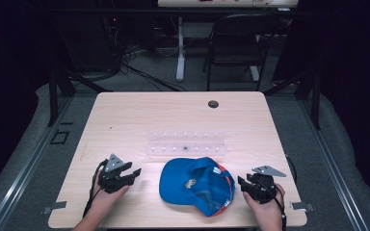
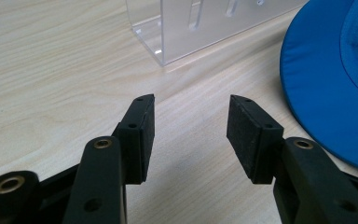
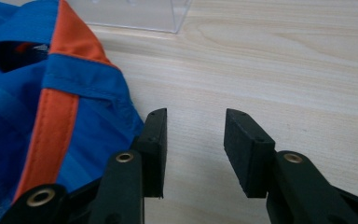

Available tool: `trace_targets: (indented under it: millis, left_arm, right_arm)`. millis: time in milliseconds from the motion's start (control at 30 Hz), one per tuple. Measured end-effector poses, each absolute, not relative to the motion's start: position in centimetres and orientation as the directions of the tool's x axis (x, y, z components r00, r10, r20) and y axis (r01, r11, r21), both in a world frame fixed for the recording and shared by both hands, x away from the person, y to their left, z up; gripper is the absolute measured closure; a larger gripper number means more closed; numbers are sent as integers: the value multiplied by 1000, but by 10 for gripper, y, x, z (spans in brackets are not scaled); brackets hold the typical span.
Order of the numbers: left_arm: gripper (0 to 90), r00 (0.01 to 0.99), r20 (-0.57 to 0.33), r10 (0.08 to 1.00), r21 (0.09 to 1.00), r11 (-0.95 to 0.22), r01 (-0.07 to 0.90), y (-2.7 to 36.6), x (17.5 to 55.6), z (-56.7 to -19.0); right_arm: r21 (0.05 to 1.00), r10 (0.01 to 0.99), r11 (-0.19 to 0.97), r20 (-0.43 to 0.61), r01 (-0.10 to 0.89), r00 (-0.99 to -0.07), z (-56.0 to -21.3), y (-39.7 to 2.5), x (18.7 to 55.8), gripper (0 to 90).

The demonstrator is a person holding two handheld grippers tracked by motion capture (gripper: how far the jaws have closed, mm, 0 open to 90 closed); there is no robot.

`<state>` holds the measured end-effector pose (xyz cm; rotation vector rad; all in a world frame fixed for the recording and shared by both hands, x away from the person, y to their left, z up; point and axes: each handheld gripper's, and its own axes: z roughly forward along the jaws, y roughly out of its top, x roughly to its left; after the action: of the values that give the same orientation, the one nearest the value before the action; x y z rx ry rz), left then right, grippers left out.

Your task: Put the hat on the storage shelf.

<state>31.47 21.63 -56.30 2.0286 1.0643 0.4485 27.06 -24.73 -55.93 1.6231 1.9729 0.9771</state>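
The blue fabric cap with orange trim (image 1: 196,185) is judged light and soft, its crown likely to collapse when pinched; the stiffer brim (towards the left gripper) or the orange-edged rim would best be gripped. It lies inside-up near the worktop's front edge, a clear plastic rack (image 1: 187,143) behind it. The left gripper (image 1: 131,173) and right gripper (image 1: 241,183) are held half open and empty, flanking it.

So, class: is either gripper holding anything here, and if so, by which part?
Nothing is held. Left gripper and right gripper are open with bare table between the jaws, either side of the blue cap.
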Motion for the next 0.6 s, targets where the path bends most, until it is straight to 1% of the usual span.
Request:
trace_targets:
  millis: [167, 400, 533, 600]
  left_arm:
    - [522, 588, -42, 807, 776, -344, 528, 215, 315, -564]
    - [515, 584, -42, 810, 776, -342, 530, 215, 315, -564]
    - [514, 584, -41, 811, 775, -343, 531, 215, 315, -564]
    - [514, 584, -41, 811, 775, -343, 531, 215, 315, -564]
  right_arm:
    - [715, 952, 83, 148, 695, -266, -553, -245, 266, 595]
    - [657, 936, 71, 216, 750, -278, -539, -243, 266, 600]
    - [633, 931, 75, 232, 770, -281, -533, -241, 267, 600]
    - [621, 926, 92, 234, 778, -297, -530, -240, 267, 598]
